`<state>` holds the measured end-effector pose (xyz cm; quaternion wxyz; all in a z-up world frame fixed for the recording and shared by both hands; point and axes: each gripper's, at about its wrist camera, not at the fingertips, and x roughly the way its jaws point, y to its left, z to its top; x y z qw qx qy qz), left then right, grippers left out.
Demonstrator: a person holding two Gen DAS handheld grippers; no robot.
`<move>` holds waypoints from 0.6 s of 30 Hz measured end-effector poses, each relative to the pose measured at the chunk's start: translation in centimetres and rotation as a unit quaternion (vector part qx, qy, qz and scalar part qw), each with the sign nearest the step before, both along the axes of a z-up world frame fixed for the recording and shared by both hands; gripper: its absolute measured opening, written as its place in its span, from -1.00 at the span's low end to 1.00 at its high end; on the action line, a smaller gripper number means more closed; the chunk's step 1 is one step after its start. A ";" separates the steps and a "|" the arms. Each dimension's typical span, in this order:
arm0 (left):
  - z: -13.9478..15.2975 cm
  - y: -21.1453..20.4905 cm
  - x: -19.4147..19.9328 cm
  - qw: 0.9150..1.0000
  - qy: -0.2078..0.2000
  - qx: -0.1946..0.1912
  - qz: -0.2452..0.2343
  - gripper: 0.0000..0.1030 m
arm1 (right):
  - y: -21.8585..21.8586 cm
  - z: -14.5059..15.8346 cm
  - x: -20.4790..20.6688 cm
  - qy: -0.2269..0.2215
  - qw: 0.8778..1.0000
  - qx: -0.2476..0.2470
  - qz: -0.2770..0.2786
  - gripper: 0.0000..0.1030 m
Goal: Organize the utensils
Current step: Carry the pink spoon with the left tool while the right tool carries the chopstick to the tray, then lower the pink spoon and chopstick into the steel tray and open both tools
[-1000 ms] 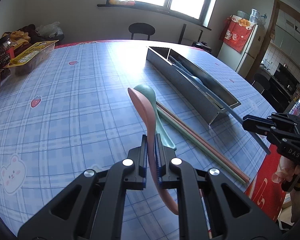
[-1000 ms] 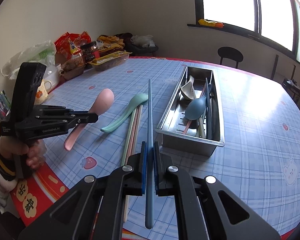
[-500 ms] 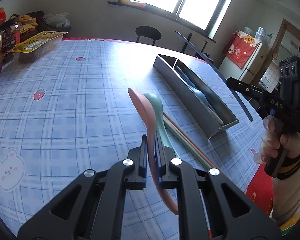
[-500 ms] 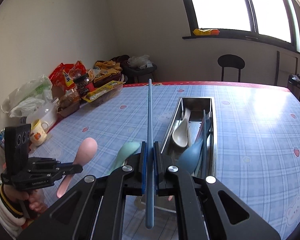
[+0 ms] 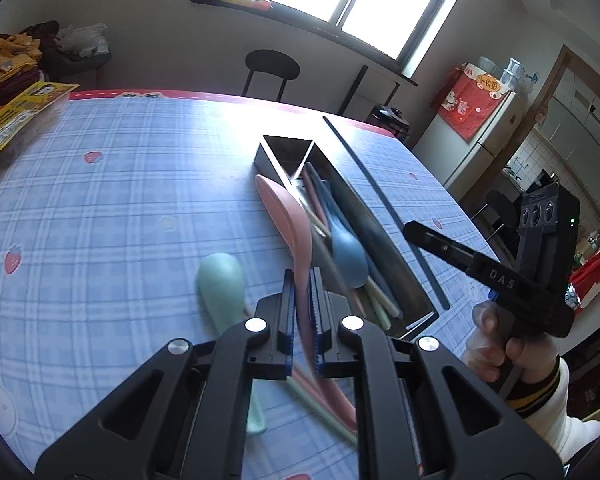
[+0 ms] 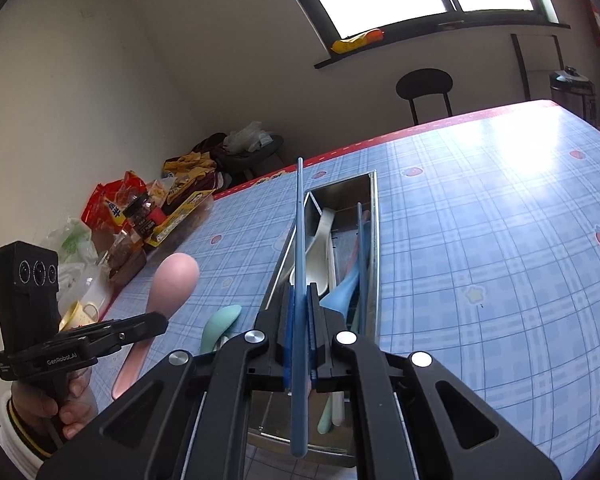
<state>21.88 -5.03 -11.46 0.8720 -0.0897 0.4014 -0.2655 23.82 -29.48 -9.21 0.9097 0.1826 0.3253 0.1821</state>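
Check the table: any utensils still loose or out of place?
Yes. A green spoon lies loose on the tablecloth beside the steel tray. The pink spoon and blue chopstick are gripped above it, not yet in.

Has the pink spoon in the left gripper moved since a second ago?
Yes. The pink spoon, clamped in the left gripper, was over the bare cloth short of the metal tray; now its bowl overlaps the tray's near wall.

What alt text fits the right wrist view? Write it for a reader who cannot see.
The right gripper clamps a blue chopstick above a metal tray holding spoons and chopsticks. At left, the left gripper holds a pink spoon over the checked blue tablecloth; a green spoon lies beside the tray.
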 end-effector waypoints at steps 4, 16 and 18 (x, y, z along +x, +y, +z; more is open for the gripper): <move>-0.1 -4.0 2.7 1.000 0.017 0.005 -0.020 -0.78 | -0.9 -0.3 0.2 0.006 1.000 0.013 -0.020 -0.88; -2.5 -9.8 8.1 0.997 0.064 0.011 -0.030 -0.78 | -1.3 -2.0 1.1 0.040 0.998 0.028 -0.038 -0.87; -3.0 -10.1 8.4 0.997 0.069 0.008 -0.034 -0.78 | -1.2 -2.0 1.1 0.041 0.998 0.027 -0.039 -0.87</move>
